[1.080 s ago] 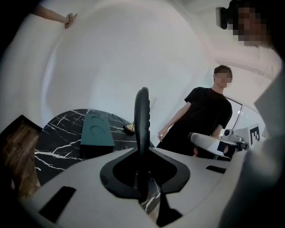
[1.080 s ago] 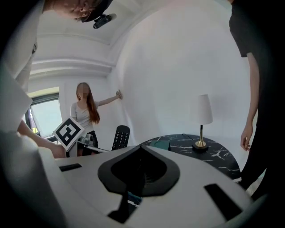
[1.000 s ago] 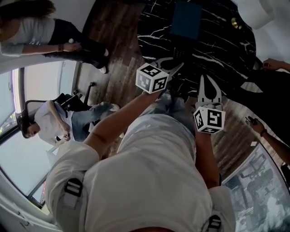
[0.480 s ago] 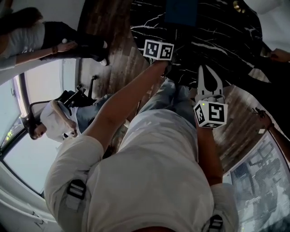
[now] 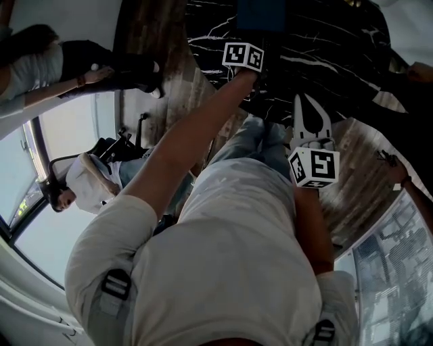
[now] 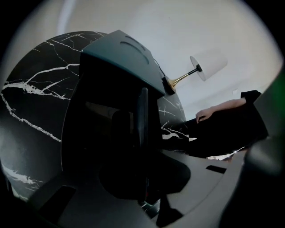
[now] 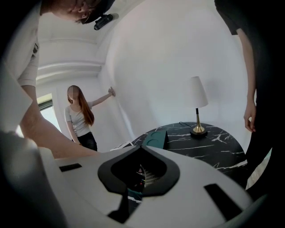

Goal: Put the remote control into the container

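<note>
1. Left gripper [image 6: 141, 153]: in the head view it now sits out over the black marble table [image 5: 325, 47], just beside the dark teal container [image 5: 260, 12]. A second ago it hung close to the operator's knees. I log this as the main change.
2. Left jaws: in the left gripper view they are clamped on a thin dark bar that stands upright and edge-on. I read it as the remote control [image 6: 142, 113].
3. Remote position: it is directly in front of the container's shadowed side and below its top edge. I cannot tell whether it is already inside.
4. Right gripper [image 5: 306, 103]: it keeps almost the same place near the table's near edge. Its jaws are pressed together with nothing between them, as before.
5. View: the container is now cut by the top of the head view.
</note>
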A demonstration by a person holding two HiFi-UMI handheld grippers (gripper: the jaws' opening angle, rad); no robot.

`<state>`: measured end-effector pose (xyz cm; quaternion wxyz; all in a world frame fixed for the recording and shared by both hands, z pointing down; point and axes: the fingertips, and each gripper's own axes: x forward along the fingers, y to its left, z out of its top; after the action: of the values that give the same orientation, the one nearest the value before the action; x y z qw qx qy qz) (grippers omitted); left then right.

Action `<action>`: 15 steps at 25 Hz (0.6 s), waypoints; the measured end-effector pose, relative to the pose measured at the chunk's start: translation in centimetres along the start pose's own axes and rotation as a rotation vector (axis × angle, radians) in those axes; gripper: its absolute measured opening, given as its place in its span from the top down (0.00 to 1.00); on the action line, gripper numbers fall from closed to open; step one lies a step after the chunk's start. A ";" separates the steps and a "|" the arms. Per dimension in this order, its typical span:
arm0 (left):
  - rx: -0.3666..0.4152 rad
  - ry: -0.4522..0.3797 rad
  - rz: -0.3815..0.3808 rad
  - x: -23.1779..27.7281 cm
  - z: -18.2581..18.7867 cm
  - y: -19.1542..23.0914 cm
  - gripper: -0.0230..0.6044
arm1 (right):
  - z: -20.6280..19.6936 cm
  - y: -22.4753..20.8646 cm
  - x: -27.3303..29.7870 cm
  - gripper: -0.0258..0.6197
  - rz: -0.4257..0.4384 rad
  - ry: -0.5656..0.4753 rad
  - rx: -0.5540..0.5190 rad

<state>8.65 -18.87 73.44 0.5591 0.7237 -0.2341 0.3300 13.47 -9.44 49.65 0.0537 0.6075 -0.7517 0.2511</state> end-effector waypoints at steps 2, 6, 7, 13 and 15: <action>0.008 0.017 0.023 0.5 0.1 0.6 0.86 | 0.0 0.1 0.2 0.94 -0.001 -0.001 0.003; 0.031 0.034 0.070 0.7 0.3 1.5 0.86 | 0.0 0.1 0.2 0.94 0.000 -0.004 0.008; 0.031 0.034 0.071 0.8 0.3 1.5 0.86 | -0.1 0.0 0.0 0.94 0.000 -0.005 0.008; 0.033 0.037 0.062 1.0 0.3 1.3 0.85 | -0.1 -0.1 -0.4 0.94 -0.004 -0.007 0.005; 0.037 0.037 0.069 0.9 0.2 1.2 0.85 | 0.1 -0.2 -0.7 0.94 -0.007 -0.012 0.005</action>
<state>8.45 -19.37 74.91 0.5380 0.7191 -0.2424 0.3669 13.82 -8.91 49.39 0.0486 0.6117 -0.7493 0.2491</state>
